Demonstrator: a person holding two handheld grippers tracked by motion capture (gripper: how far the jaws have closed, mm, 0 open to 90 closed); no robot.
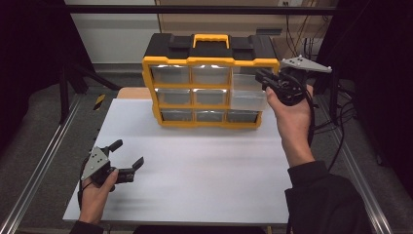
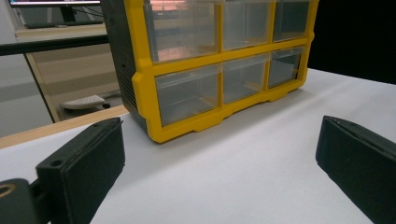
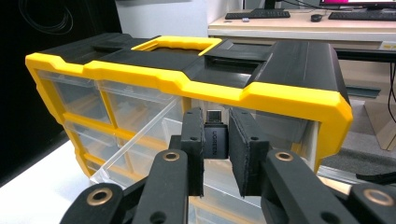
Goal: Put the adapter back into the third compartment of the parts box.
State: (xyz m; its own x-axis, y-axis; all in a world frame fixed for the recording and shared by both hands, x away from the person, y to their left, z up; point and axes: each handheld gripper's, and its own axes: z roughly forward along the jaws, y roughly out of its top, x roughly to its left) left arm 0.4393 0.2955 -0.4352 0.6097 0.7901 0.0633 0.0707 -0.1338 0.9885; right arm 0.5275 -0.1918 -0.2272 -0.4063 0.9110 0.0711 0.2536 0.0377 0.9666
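White tabletop (image 1: 195,165) in dark room; one yellow-and-black plastic drawer organiser (image 1: 209,63), nine clear drawers; left hand-held gripper (image 1: 127,155) wide open, empty; right hand-held gripper (image 3: 217,154) clamped on one small black adapter (image 3: 215,140).

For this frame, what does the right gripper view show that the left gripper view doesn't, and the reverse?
Right gripper view: the right gripper shut on a small black adapter, held above a pulled-out clear drawer; also the organizer's black top and yellow handle.

Left gripper view: the left gripper open, fingers wide apart with nothing between them, low over the white table; also the organizer's bottom edge resting on that table.

Both: the yellow organizer with its clear drawer fronts.
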